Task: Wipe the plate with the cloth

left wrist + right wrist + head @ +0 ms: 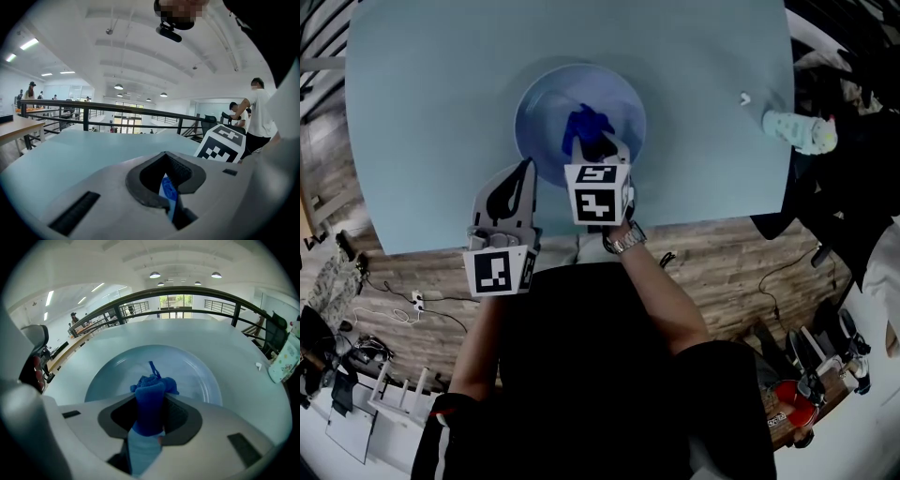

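Note:
A pale blue plate (542, 111) lies on the light blue table (422, 122) in front of me. My right gripper (606, 150) hangs over the plate's near half, shut on a bunched dark blue cloth (584, 127). In the right gripper view the cloth (150, 394) sticks out from between the jaws, its end against the plate (199, 376). My left gripper (528, 171) is at the plate's near-left rim. In the left gripper view its jaws (168, 190) are closed on a thin pale blue edge, which appears to be that rim.
A pale patterned bottle (800, 131) lies at the table's right edge, also in the right gripper view (285, 359). A small white bit (745, 97) sits near it. Wooden floor and cables lie below the table's near edge. People (255, 117) stand beyond a railing.

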The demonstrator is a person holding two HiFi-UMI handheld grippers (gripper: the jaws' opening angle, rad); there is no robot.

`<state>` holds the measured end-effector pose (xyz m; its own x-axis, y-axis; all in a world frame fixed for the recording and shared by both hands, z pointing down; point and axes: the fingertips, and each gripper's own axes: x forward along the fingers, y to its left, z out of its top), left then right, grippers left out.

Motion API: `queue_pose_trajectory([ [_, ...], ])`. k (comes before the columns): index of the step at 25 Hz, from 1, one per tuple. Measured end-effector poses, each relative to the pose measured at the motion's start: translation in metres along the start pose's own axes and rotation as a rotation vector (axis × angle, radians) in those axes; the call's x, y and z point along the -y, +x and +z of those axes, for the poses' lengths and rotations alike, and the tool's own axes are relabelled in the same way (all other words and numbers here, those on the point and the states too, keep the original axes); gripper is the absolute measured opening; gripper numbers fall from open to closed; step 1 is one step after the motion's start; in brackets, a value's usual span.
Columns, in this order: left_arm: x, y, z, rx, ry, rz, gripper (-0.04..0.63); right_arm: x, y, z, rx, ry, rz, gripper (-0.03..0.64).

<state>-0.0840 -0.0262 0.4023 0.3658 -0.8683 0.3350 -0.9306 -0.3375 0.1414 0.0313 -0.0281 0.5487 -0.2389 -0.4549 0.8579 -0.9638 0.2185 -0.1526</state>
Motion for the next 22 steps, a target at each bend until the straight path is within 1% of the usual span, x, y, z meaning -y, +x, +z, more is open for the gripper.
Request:
queue_pose_trajectory([
  [3, 0.003, 0.002, 0.0, -0.002, 0.004, -0.012, 0.001, 0.009, -0.005, 0.001, -0.006, 0.007, -0.025, 0.12],
  [9, 0.012, 0.007, 0.0, -0.003, 0.008, -0.034, 0.0, 0.02, -0.005, -0.002, -0.005, 0.027, -0.038, 0.12],
  [15, 0.022, 0.011, 0.001, -0.003, 0.01, -0.059, 0.0, 0.031, -0.009, -0.002, -0.024, 0.014, -0.076, 0.12],
  [22, 0.031, 0.017, 0.006, 0.022, 0.021, -0.108, 0.001, 0.055, -0.015, -0.004, -0.032, 0.061, -0.125, 0.12],
])
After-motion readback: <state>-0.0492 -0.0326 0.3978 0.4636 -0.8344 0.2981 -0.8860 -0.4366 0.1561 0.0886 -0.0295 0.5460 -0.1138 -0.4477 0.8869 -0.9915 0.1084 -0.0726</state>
